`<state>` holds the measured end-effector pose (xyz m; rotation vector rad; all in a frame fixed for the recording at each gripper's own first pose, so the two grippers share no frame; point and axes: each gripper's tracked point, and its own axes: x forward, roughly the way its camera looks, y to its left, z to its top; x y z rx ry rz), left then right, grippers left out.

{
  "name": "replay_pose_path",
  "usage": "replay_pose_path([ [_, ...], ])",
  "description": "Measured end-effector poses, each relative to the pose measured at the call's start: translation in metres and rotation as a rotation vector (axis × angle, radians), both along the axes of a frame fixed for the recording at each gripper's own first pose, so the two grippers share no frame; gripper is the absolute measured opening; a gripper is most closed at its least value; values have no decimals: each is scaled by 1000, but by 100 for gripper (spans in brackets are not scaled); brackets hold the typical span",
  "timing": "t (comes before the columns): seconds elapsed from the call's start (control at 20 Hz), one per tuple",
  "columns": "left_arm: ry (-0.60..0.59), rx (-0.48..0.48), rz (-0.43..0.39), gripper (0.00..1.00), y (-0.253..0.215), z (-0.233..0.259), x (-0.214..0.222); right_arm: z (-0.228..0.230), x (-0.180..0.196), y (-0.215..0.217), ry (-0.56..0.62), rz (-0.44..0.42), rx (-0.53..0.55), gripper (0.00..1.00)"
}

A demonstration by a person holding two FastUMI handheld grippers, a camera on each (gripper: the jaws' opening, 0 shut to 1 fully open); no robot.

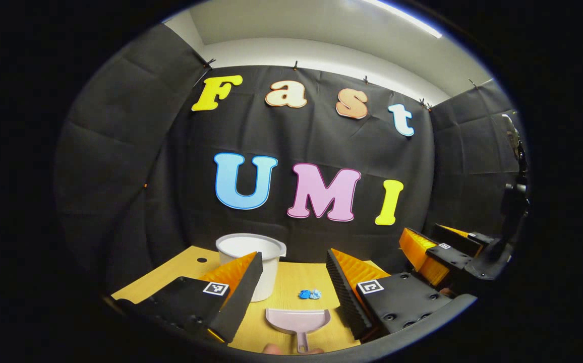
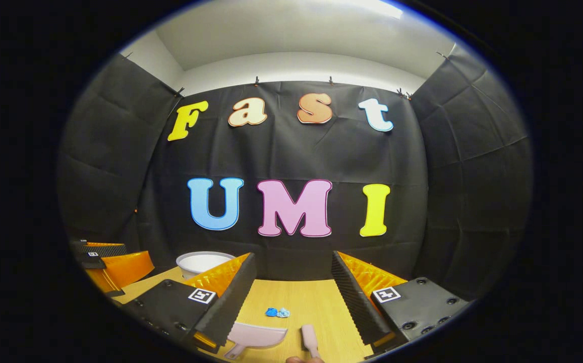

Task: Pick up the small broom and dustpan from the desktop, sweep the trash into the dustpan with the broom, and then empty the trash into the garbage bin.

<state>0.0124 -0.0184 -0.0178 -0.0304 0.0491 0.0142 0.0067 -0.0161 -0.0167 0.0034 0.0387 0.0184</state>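
While both grippers hang above the near edge of the wooden desktop (image 1: 291, 282), I see the left gripper (image 1: 294, 282) with its fingers spread wide apart and nothing between them, and the right gripper (image 2: 294, 287) just as widely parted and empty. In the left gripper view the pale pink dustpan (image 1: 298, 320) lies flat on the wood, mouth toward the back wall, handle toward me. Just beyond its mouth sits the trash (image 1: 310, 294), a small blue crumpled wad. The white garbage bin (image 1: 253, 259) stands upright at the back left of the desk, partly behind my left finger. In the right gripper view the small broom (image 2: 309, 340) lies just right of the dustpan (image 2: 253, 338), apart from it. Black cloth walls close the booth on three sides, with a white ceiling and a light strip above.
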Motion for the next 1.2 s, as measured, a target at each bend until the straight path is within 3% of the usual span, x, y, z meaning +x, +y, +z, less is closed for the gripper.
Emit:
replay_pose_path([
  [0.2, 75, -60, -44, 75, -21, -13, 9, -4, 3, -5, 18, 15, -17, 97],
  [0.25, 70, -88, -55, 75, -24, -9, 12, -3, 5, -5, 11, 19, -27, 93],
  [0.35, 59, -122, -61, 75, -26, -3, 14, 1, 6, -2, 2, 31, -30, 96],
  [0.75, 32, -87, -14, 75, 9, 3, 2, 10, -4, 22, -19, 53, 1, 94],
  [1.2, 50, -126, -42, 75, 25, -11, -22, 8, -34, 32, -2, 18, -59, 96],
])
